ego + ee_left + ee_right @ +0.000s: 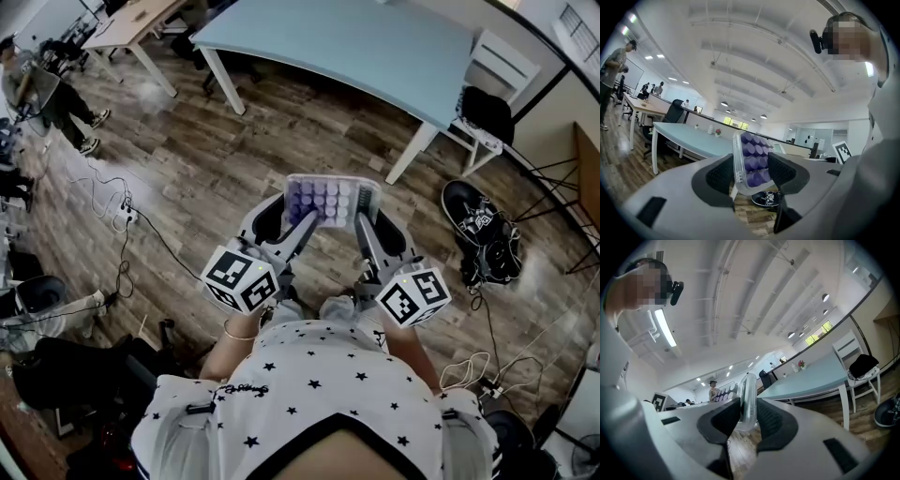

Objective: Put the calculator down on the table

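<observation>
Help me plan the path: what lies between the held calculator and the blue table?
Only bare wood floor separates calculator from table, in the head view.

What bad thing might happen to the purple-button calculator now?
1. The left claw and right claw pinch the calculator over the wooden floor, short of the blue table; a loosened grip may drop it.
2. Both claws hold the same calculator; pulling apart might twist or crack it.
</observation>
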`<move>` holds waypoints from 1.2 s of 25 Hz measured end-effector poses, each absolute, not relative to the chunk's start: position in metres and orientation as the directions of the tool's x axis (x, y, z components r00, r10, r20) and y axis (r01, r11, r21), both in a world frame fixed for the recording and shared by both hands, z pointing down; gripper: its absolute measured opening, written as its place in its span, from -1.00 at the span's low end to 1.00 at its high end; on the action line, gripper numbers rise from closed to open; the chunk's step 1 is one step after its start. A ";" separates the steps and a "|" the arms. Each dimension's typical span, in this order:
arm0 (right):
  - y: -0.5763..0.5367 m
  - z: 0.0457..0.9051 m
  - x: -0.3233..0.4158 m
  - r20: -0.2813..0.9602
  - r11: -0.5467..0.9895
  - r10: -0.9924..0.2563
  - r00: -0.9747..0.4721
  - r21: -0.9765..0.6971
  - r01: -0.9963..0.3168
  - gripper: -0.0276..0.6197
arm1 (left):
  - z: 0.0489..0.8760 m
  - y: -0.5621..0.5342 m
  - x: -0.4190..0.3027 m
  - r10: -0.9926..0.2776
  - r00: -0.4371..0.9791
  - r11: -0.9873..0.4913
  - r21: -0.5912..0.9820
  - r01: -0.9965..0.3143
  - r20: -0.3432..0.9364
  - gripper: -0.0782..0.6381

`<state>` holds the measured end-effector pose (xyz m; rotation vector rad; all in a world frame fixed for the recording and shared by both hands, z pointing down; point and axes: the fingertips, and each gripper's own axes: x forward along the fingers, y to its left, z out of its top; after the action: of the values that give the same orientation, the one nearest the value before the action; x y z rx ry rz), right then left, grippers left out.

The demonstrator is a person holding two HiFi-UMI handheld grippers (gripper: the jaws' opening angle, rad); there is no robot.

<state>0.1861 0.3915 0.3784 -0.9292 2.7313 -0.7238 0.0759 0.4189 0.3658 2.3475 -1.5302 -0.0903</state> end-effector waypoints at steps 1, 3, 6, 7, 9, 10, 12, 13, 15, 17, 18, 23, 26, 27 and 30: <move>0.391 0.379 0.190 -0.003 0.686 -0.613 -0.790 -0.498 -0.530 -0.59 | 0.366 0.418 0.080 -0.898 0.421 -0.366 0.311 -0.877 0.130 -0.12; 0.389 0.381 0.199 -0.003 0.679 -0.620 -0.785 -0.502 -0.535 -0.59 | 0.367 0.415 0.089 -0.895 0.426 -0.372 0.307 -0.876 0.133 -0.12; 0.385 0.382 0.214 -0.007 0.671 -0.630 -0.777 -0.507 -0.540 -0.59 | 0.366 0.410 0.103 -0.890 0.436 -0.383 0.302 -0.873 0.131 -0.12; 0.384 0.382 0.219 -0.009 0.669 -0.633 -0.774 -0.508 -0.542 -0.59 | 0.366 0.409 0.108 -0.889 0.439 -0.387 0.300 -0.872 0.129 -0.12; 0.382 0.382 0.229 -0.013 0.668 -0.639 -0.769 -0.506 -0.546 -0.59 | 0.366 0.406 0.118 -0.888 0.444 -0.394 0.299 -0.869 0.122 -0.12; 0.381 0.382 0.234 -0.015 0.668 -0.641 -0.767 -0.502 -0.549 -0.59 | 0.366 0.405 0.122 -0.887 0.445 -0.396 0.299 -0.868 0.119 -0.12; 0.379 0.381 0.241 -0.018 0.671 -0.642 -0.766 -0.496 -0.551 -0.59 | 0.366 0.403 0.129 -0.888 0.446 -0.399 0.298 -0.867 0.112 -0.12; 0.378 0.381 0.244 -0.019 0.673 -0.642 -0.767 -0.493 -0.551 -0.59 | 0.366 0.402 0.132 -0.888 0.447 -0.399 0.299 -0.867 0.109 -0.12; 0.376 0.379 0.248 -0.021 0.676 -0.640 -0.768 -0.490 -0.550 -0.59 | 0.365 0.400 0.136 -0.888 0.447 -0.400 0.300 -0.866 0.106 -0.12; 0.376 0.377 0.251 -0.025 0.679 -0.640 -0.768 -0.487 -0.549 -0.59 | 0.363 0.399 0.140 -0.889 0.447 -0.401 0.300 -0.866 0.101 -0.12; 0.376 0.376 0.253 -0.027 0.679 -0.640 -0.768 -0.486 -0.550 -0.59 | 0.363 0.399 0.141 -0.889 0.447 -0.402 0.299 -0.865 0.098 -0.12; 0.371 0.376 0.262 -0.021 0.665 -0.657 -0.754 -0.487 -0.566 -0.59 | 0.362 0.394 0.149 -0.883 0.462 -0.419 0.296 -0.858 0.088 -0.11; 0.367 0.378 0.265 -0.014 0.661 -0.663 -0.748 -0.481 -0.577 -0.59 | 0.364 0.388 0.151 -0.877 0.472 -0.429 0.301 -0.852 0.087 -0.11; 0.364 0.377 0.264 -0.016 0.661 -0.663 -0.748 -0.480 -0.576 -0.59 | 0.364 0.385 0.151 -0.875 0.476 -0.432 0.303 -0.849 0.087 -0.11; 0.356 0.375 0.262 -0.014 0.654 -0.672 -0.740 -0.479 -0.585 -0.59 | 0.364 0.375 0.149 -0.869 0.488 -0.443 0.309 -0.842 0.082 -0.11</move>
<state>0.2619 0.3561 0.3746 -1.0299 2.6809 -0.6770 0.1491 0.3747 0.3638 2.4289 -1.4437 -0.1265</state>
